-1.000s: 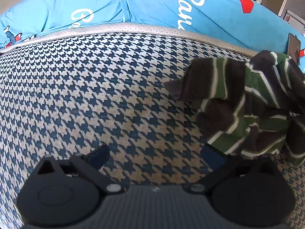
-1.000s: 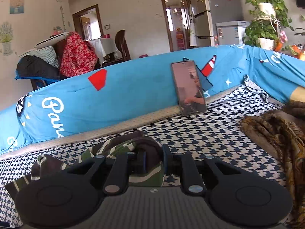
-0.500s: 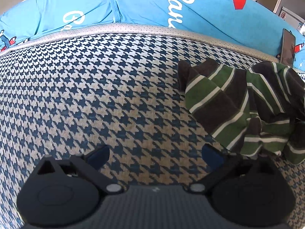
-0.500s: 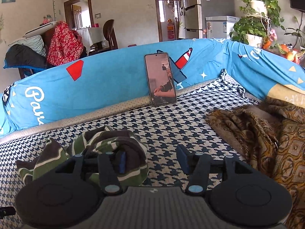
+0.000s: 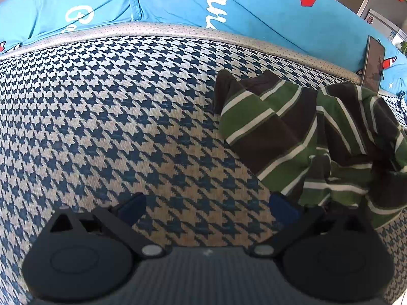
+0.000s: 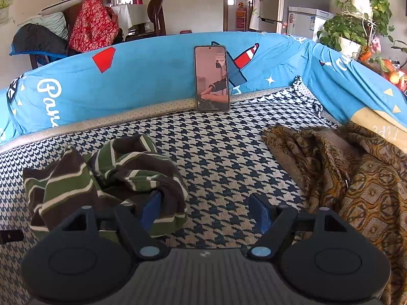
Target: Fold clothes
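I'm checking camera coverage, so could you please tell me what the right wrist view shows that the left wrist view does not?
Only the right wrist view shows the brown patterned blanket, the potted plant and the right gripper, jaws opening with nothing between them. Only the left wrist view shows the left gripper, open over bare cover. Both show the striped garment crumpled on the houndstooth cover, and the phone leaning on the blue cushion.

Houndstooth cover (image 6: 229, 157) spans the seat. Phone (image 6: 212, 78) leans upright on blue backrest (image 6: 152, 81) at 12 o'clock. Brown patterned blanket (image 6: 356, 178) at 3 o'clock. Potted plant (image 6: 356, 20) at 1 o'clock.
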